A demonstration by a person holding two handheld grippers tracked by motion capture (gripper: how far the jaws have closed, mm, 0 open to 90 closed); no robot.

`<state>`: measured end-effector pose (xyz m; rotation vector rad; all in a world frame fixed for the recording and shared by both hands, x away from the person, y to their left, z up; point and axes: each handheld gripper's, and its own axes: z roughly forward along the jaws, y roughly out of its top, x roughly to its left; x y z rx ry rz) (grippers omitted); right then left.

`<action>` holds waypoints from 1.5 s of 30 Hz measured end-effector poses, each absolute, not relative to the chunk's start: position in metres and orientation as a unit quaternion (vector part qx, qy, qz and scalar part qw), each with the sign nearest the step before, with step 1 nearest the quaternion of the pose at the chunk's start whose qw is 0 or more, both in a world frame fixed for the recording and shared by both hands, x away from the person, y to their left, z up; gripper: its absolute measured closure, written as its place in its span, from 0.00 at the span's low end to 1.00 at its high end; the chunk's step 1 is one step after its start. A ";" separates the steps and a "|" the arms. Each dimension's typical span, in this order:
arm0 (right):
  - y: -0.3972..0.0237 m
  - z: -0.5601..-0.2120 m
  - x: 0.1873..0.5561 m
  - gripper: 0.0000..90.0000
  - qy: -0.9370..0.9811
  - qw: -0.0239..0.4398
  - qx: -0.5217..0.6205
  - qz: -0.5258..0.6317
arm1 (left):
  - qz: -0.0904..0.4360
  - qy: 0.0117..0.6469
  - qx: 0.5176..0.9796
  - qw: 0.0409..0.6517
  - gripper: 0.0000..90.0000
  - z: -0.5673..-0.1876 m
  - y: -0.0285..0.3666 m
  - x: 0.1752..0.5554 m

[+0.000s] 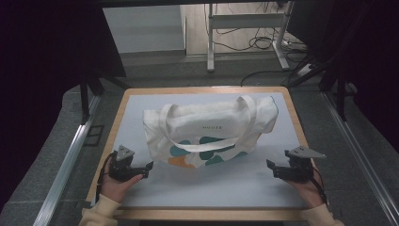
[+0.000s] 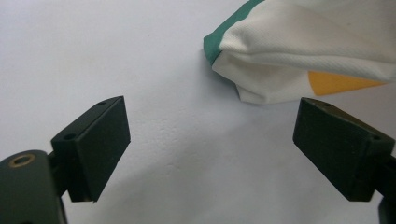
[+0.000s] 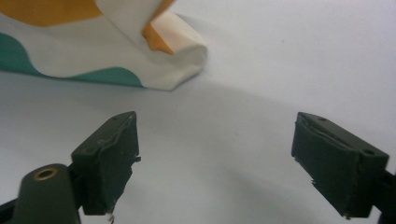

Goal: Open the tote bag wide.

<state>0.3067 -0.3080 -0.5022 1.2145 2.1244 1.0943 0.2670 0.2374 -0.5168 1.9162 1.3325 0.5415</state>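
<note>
Claw-view tote bag (image 2: 299,51) cropped at edge

Bare table (image 1: 226,188) lies between both tongs and tote bag (image 1: 207,129).

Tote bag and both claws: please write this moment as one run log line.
tote bag: flat, mid-table | left claw: open, empty, near bag | right claw: open, empty, near bag

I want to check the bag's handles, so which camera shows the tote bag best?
The high view: the whole tote bag lies flat, both handles visible. The left gripper view catches one corner; the right gripper view shows another corner with printed colour patches.
</note>
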 end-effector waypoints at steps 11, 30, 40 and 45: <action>-0.309 -0.502 0.312 0.22 0.769 0.221 0.446 0.402 | 0.216 0.522 0.739 0.366 0.16 -0.515 0.241 0.261; -0.311 -0.476 0.311 0.27 0.765 0.223 0.424 0.430 | 0.223 0.498 0.732 0.408 0.25 -0.477 0.243 0.255; -0.302 -0.437 0.322 0.28 0.760 0.233 0.399 0.458 | 0.206 0.491 0.718 0.449 0.26 -0.447 0.249 0.246; -0.302 -0.426 0.323 0.28 0.754 0.229 0.394 0.472 | 0.198 0.484 0.717 0.460 0.25 -0.439 0.246 0.246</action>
